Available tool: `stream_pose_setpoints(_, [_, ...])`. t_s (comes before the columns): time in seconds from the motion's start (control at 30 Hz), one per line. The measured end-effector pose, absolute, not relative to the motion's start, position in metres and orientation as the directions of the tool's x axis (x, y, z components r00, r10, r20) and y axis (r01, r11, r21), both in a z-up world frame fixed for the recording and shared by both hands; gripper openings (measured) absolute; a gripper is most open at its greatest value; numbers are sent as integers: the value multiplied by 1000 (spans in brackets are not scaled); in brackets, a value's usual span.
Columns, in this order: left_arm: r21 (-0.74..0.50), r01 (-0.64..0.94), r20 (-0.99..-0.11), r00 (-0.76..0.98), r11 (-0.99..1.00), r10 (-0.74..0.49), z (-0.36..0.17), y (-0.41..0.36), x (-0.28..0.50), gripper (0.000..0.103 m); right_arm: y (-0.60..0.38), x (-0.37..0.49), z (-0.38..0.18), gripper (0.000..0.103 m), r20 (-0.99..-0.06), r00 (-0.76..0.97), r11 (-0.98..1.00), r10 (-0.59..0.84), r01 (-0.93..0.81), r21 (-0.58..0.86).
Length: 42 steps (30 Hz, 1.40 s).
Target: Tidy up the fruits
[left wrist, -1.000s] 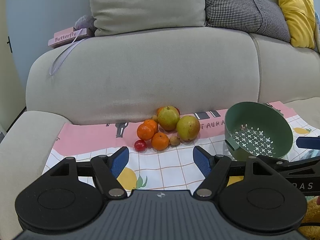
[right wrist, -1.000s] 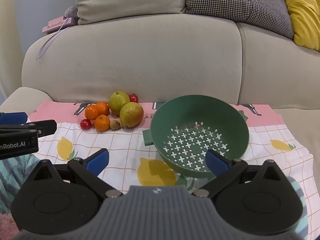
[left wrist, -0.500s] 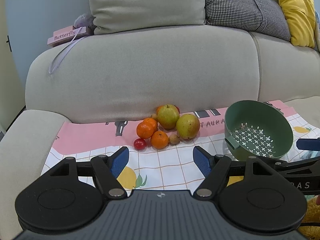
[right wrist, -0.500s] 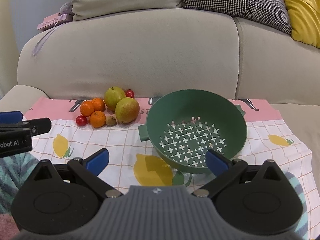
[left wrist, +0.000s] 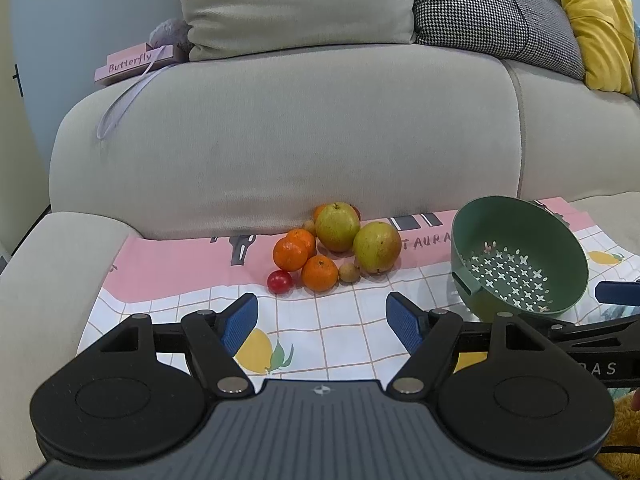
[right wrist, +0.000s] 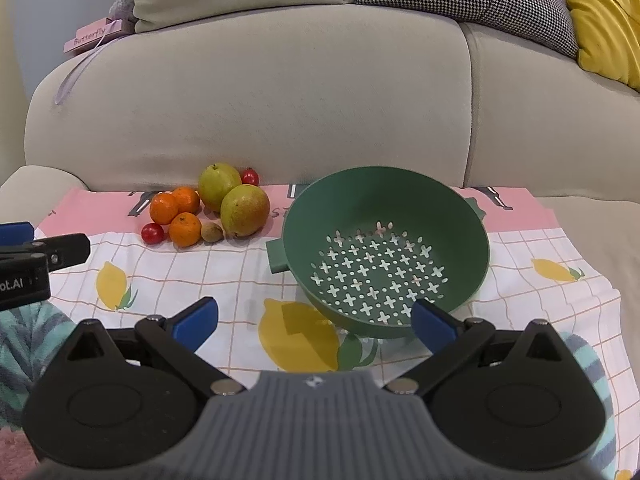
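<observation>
Right wrist view: three tangerines point(right wrist: 175, 212), two pears point(right wrist: 233, 199) (touching), one colander point(right wrist: 472, 248).

Both wrist cams are looking fwd and down along your fingers; they're sharing the fruit pile point(left wrist: 334, 246) and green colander point(right wrist: 386, 250), mid-frame, near.

Beige sofa point(left wrist: 304, 140), houndstooth cushion point(left wrist: 492, 16), yellow cushion point(left wrist: 596, 20)

The left gripper point(left wrist: 322, 322) is hovering with blue fingers point(left wrist: 240, 322) spread wide, holding nothing. Beyond it, a pile of round fruit point(left wrist: 332, 246) is sitting beside an empty green perforated plastic colander point(left wrist: 520, 256) on a lemon-print cloth point(left wrist: 352, 332).
</observation>
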<state>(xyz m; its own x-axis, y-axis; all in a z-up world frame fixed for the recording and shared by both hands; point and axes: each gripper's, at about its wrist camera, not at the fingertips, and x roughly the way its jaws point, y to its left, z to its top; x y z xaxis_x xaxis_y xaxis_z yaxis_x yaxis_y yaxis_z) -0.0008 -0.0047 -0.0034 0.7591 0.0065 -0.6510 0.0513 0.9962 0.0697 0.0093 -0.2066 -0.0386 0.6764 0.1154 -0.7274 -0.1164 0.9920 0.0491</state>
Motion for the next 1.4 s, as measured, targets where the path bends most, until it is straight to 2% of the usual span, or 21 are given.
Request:
stream_pose_setpoints(0.9, [61, 50, -668, 744, 997, 3, -7, -3, 1, 86, -208, 13, -46, 99, -749, 656, 995, 91, -98, 35])
stream_pose_setpoints(1.4, [47, 54, -677, 736, 997, -8, -7, 3, 3, 86, -200, 16, -46, 99, -752, 647, 989, 129, -135, 54])
